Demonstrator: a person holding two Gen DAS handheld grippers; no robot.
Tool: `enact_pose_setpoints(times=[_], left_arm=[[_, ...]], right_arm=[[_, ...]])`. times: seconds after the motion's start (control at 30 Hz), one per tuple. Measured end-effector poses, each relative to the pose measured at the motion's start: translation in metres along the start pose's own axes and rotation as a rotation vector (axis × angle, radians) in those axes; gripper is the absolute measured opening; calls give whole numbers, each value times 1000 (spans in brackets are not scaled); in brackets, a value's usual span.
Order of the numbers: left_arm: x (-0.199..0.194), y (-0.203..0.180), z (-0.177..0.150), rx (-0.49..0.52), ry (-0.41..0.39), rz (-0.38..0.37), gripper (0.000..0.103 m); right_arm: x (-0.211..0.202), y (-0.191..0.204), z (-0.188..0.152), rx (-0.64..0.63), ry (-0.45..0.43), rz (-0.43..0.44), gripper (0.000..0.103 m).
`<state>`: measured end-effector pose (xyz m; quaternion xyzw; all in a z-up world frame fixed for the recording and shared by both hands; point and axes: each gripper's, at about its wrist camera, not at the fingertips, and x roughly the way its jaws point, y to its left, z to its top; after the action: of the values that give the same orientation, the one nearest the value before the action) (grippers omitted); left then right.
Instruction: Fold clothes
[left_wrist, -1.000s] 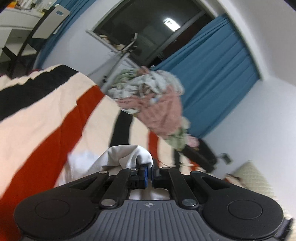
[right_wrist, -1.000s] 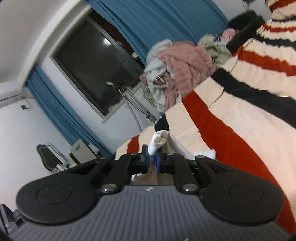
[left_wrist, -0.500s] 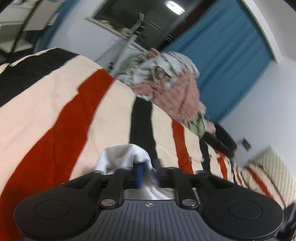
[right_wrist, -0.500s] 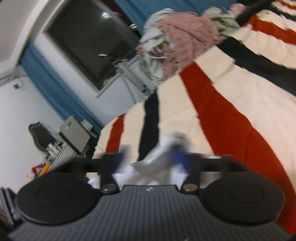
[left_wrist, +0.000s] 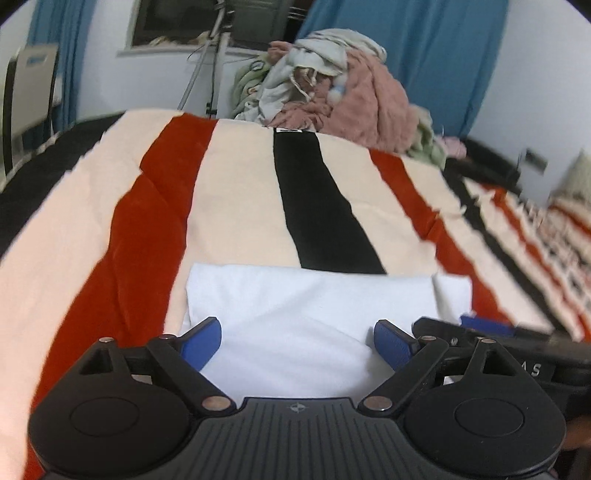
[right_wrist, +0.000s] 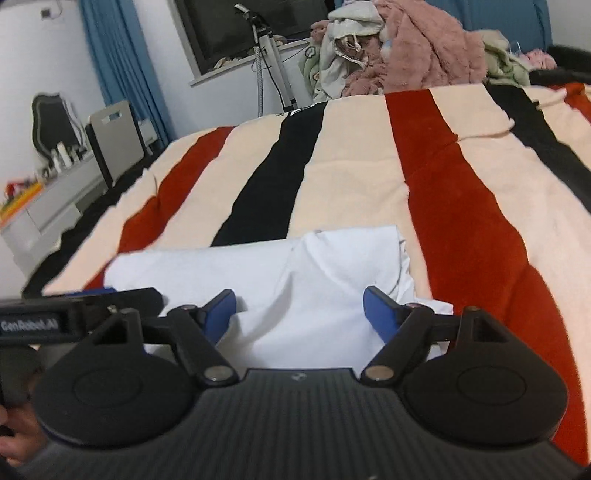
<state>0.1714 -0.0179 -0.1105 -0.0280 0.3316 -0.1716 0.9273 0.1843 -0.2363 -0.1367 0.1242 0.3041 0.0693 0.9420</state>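
A white garment (left_wrist: 306, 314) lies folded into a flat rectangle on the striped bedspread (left_wrist: 236, 206). My left gripper (left_wrist: 295, 341) stands open over its near edge, blue pads wide apart, nothing between them. In the right wrist view the same white garment (right_wrist: 325, 273) shows a raised fold on its right half. My right gripper (right_wrist: 300, 310) is open above it too. Each gripper shows in the other's view: the right gripper (left_wrist: 491, 332) at the right edge, the left gripper (right_wrist: 74, 310) at the left.
A heap of unfolded clothes (left_wrist: 343, 92), pink and pale green, sits at the far end of the bed. A tripod stand (left_wrist: 207, 62) and blue curtains (left_wrist: 424, 55) are behind it. A chair and a low desk (right_wrist: 55, 199) stand to the left of the bed.
Both grippers were shut on bunched white cloth and held up; now both are open and the garment lies flat and folded on the bed.
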Motion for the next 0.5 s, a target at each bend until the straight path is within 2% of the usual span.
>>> enact_pose_setpoints(times=[0.1,0.2,0.23,0.27,0.33,0.5], left_arm=[[0,-7,-4,49,15,30,91],[-25,-9,-10,32,5,9,91],[-35,-11,-14,34,-4,7,91],[-46,-13,-17,39,-14,6,91],[-63,-19,-26,52,-16,14,92],[-72,-26,-51,61,50,75,92]], right_arm=[[-13,6,1,-6,-4,10,75],[-38,10,1,5,-4,27,50],[-48,14,-1,-10,-13,20,38],[-58,17,-3,-26,-22,12,31],[-75,24,-10,-54,-29,-2,31],[-78,30,-43,-97,51,-59,30]])
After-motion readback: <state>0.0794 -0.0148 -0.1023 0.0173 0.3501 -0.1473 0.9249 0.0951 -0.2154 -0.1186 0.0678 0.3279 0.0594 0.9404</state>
